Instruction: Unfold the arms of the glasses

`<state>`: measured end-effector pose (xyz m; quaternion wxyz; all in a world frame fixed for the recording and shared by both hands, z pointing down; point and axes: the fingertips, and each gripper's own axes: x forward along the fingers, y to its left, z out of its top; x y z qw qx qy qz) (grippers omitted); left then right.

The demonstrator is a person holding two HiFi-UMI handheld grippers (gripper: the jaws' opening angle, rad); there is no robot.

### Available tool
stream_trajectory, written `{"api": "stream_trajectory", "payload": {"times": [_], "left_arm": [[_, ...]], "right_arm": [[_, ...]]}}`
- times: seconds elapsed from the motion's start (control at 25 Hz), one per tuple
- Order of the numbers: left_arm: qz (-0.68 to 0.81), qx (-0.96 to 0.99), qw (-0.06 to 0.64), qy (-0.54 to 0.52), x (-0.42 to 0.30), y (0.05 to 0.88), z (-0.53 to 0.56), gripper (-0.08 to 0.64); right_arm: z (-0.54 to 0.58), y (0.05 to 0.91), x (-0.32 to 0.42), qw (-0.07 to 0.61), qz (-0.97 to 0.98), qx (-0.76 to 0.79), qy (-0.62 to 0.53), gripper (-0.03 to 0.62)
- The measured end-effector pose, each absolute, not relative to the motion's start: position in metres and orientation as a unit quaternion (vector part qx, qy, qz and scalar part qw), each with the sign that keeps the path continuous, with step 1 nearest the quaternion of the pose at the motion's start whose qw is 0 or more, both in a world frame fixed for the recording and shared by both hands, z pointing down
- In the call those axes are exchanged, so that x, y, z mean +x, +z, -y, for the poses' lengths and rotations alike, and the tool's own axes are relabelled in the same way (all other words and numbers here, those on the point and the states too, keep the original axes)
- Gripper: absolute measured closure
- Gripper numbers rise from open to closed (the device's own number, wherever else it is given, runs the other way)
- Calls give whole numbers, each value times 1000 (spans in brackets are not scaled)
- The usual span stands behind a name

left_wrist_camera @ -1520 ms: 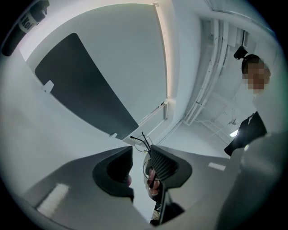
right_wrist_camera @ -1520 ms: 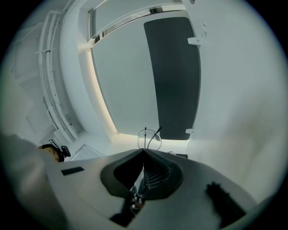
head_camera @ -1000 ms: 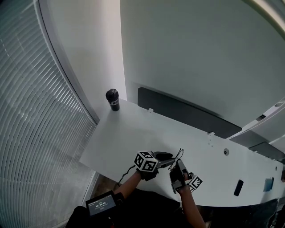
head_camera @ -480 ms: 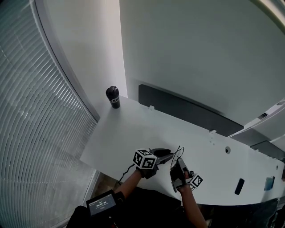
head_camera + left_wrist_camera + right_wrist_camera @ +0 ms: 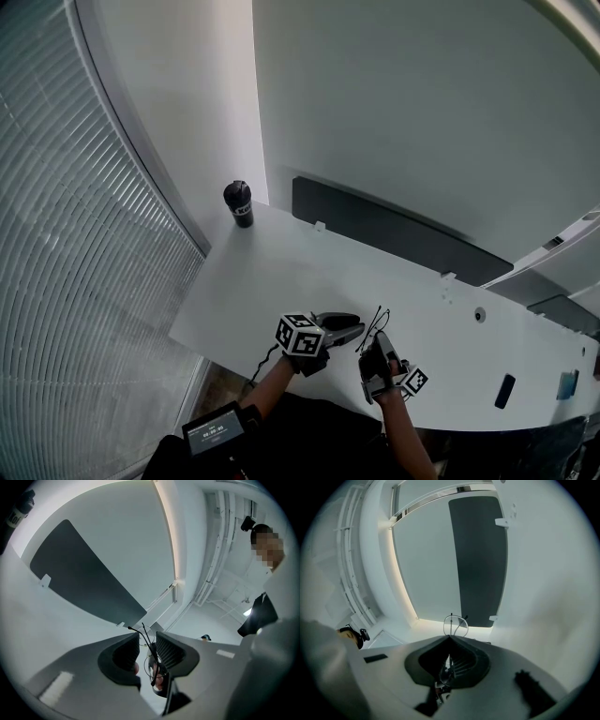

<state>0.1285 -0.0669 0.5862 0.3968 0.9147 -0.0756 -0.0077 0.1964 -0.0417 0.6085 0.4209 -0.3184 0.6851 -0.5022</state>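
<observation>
Now one glasses (image 5: 376,323) pair is clamped above the table (image 5: 272,272) by the right gripper (image 5: 450,640), between the left gripper's (image 5: 147,645) parted, closing jaws.

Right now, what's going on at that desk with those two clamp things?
A person at the white desk holds a gripper in each hand and is working on a pair of thin wire-framed glasses held between them. The right gripper is clamped shut on the frame, with one lens poking out past its tips. The left gripper has its jaws apart around a thin black arm of the glasses. They have just been closing but are not pinching it yet.
</observation>
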Motion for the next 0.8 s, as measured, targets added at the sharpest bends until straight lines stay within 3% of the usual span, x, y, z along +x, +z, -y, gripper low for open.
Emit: {"api": "stream_trajectory", "payload": {"times": [0.48, 0.64, 0.8], "left_arm": [[-20, 917, 394, 52, 147, 603, 21, 437], [-33, 914, 400, 55, 157, 604, 13, 500], [-35, 913, 404, 42, 153, 602, 15, 511]], "right_arm": [[43, 603, 202, 437, -676, -320, -500, 583], [41, 602, 201, 435, -675, -320, -502, 583], [40, 603, 203, 438, -676, -319, -500, 583]]}}
